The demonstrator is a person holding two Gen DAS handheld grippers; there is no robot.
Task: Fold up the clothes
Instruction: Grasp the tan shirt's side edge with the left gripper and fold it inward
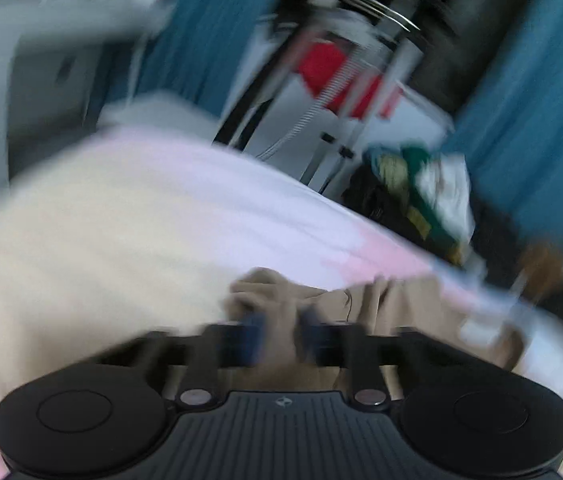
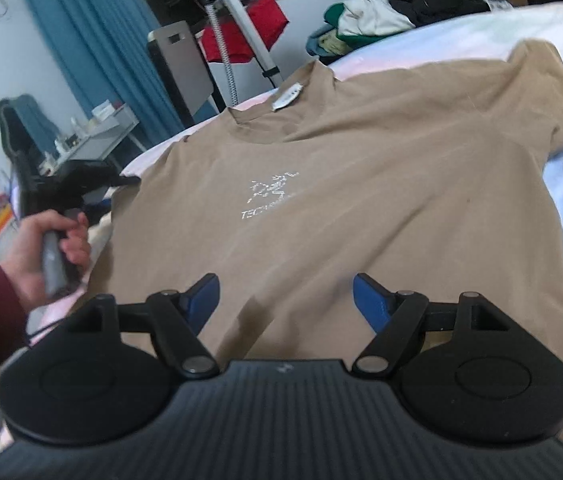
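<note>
A tan T-shirt (image 2: 361, 184) with a white chest print lies spread flat on the bed, collar to the far side. My right gripper (image 2: 286, 300) is open and empty, hovering over the shirt's lower part. My left gripper (image 2: 129, 179) is at the shirt's left sleeve, held by a hand in a maroon cuff. In the blurred left wrist view, the left gripper (image 1: 280, 334) has its blue fingers close together with bunched tan fabric (image 1: 321, 304) between them.
The bed sheet (image 2: 561, 200) is pastel pink, blue and cream. A pile of clothes (image 2: 365, 16) lies beyond the far bed edge. A stand with a red item (image 2: 249, 28), a grey panel (image 2: 181, 68) and blue curtains (image 2: 93, 28) stand behind.
</note>
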